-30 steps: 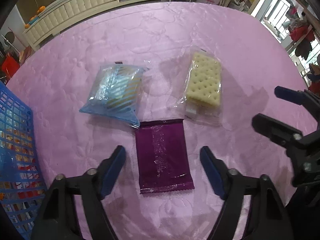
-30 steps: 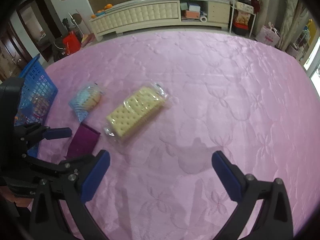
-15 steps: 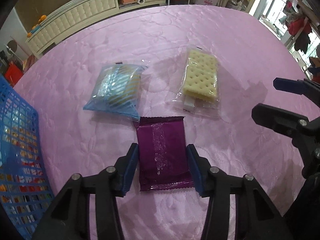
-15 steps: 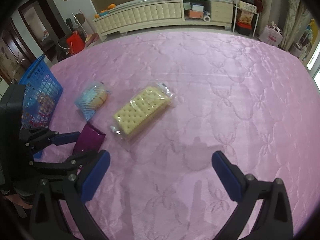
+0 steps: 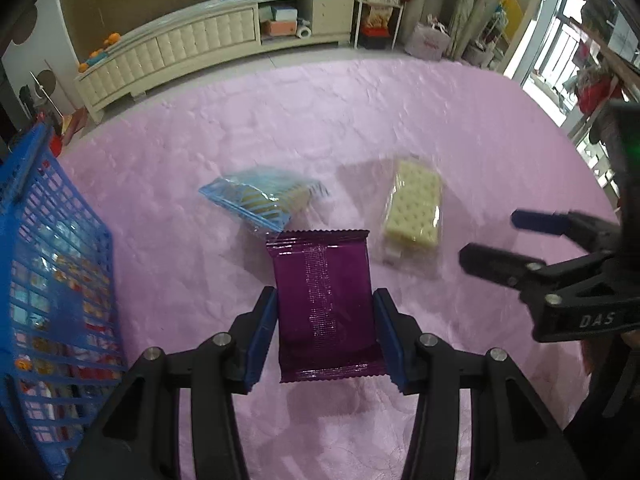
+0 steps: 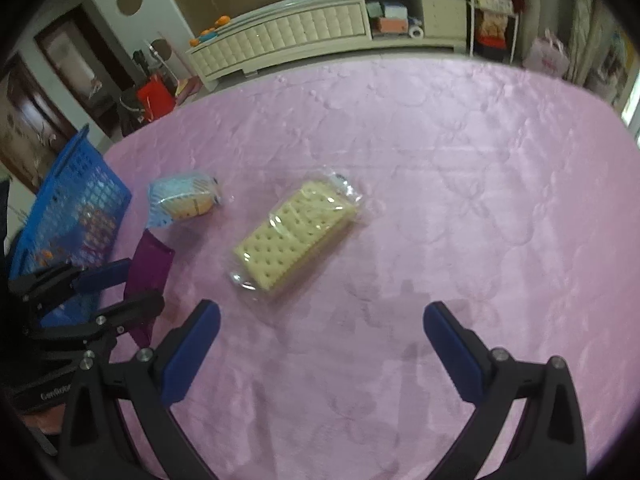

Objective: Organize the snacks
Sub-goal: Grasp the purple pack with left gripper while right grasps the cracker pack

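Note:
My left gripper [image 5: 325, 334] is shut on a purple snack packet [image 5: 324, 300] and holds it tilted up off the pink tablecloth [image 5: 360, 128]; the packet also shows in the right wrist view [image 6: 150, 268]. A blue striped cracker packet [image 5: 260, 198] lies beyond it to the left. A clear pack of yellow crackers [image 5: 414, 210] lies to the right, and also in the right wrist view [image 6: 296, 232]. My right gripper [image 6: 320, 344] is open and empty, above the cloth just short of the yellow crackers.
A blue plastic basket [image 5: 44, 280] holding several snacks stands at the left table edge; it also shows in the right wrist view [image 6: 72, 216]. A cream cabinet [image 5: 208, 44] stands beyond the far edge of the table.
My left gripper closed from wide open onto the purple packet and lifted it off the cloth. The right gripper stayed open and nearly still.

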{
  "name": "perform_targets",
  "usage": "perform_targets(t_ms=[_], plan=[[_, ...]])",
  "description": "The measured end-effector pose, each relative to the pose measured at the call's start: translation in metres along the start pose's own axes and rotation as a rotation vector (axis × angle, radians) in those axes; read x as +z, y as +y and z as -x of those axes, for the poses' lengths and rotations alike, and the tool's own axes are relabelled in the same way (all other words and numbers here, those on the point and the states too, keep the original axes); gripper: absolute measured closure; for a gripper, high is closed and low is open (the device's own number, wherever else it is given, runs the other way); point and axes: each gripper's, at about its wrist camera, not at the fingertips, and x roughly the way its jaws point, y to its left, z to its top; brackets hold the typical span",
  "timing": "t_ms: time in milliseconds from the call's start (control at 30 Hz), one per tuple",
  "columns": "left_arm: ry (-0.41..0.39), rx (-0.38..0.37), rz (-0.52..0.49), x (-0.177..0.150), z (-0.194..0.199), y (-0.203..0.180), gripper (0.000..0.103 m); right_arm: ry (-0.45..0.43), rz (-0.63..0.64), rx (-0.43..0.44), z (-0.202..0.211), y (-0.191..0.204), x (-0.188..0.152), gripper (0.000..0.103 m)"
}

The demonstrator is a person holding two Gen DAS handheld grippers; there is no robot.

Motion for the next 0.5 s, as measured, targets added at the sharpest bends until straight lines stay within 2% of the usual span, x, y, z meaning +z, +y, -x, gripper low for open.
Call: perform_targets(t_ms=[300,500], plan=[[-0.075,-0.040,0.029,0.009,0.015,0.017,0.057,0.034,-0.133,0.025,-0.007,0.009,0.030,0.000],[-0.107,-0.025,0.090,0.014,0.016,0.034,0.057,0.069,-0.168,-0.021,-0.025,0.025,0.051,0.000]])
